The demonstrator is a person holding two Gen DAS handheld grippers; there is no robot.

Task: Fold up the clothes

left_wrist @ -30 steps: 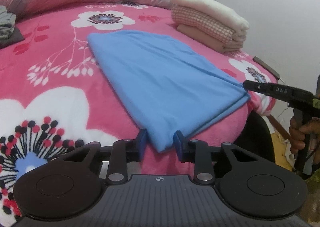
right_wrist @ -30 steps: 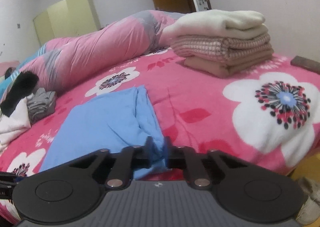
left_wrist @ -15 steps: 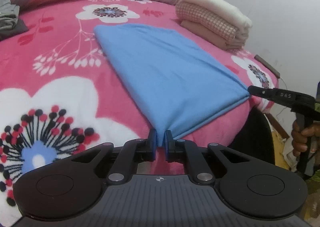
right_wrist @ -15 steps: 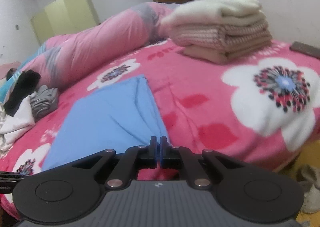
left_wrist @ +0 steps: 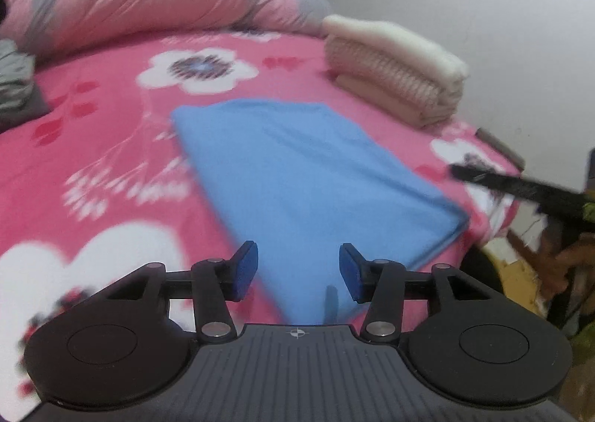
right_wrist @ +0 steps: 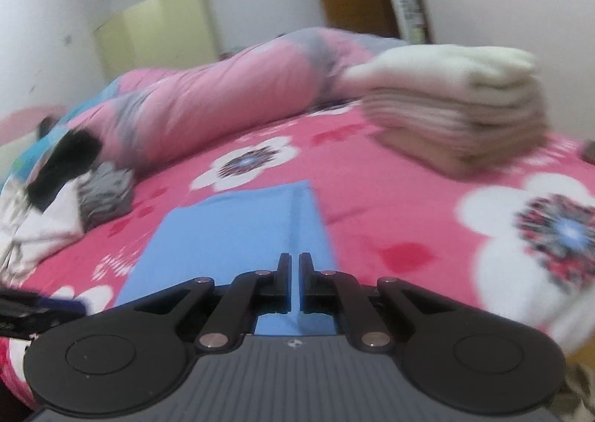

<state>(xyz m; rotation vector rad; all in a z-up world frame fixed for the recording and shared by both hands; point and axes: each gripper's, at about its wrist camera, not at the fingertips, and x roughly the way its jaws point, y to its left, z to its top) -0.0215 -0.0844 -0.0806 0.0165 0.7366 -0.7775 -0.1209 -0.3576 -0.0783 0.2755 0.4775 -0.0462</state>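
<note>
Having just pinched the blue cloth (left_wrist: 308, 180), we are opening our left gripper (left_wrist: 297, 269) off it while our right gripper (right_wrist: 294, 282), nearly shut, is gripping its edge.

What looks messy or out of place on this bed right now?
Little. The light blue folded cloth lies flat, though skewed to the bed's near edge. The stack of cream and beige folded towels is tidy. Only the crumpled grey, white and black clothes beside the long pink pillow look unsorted.
</note>
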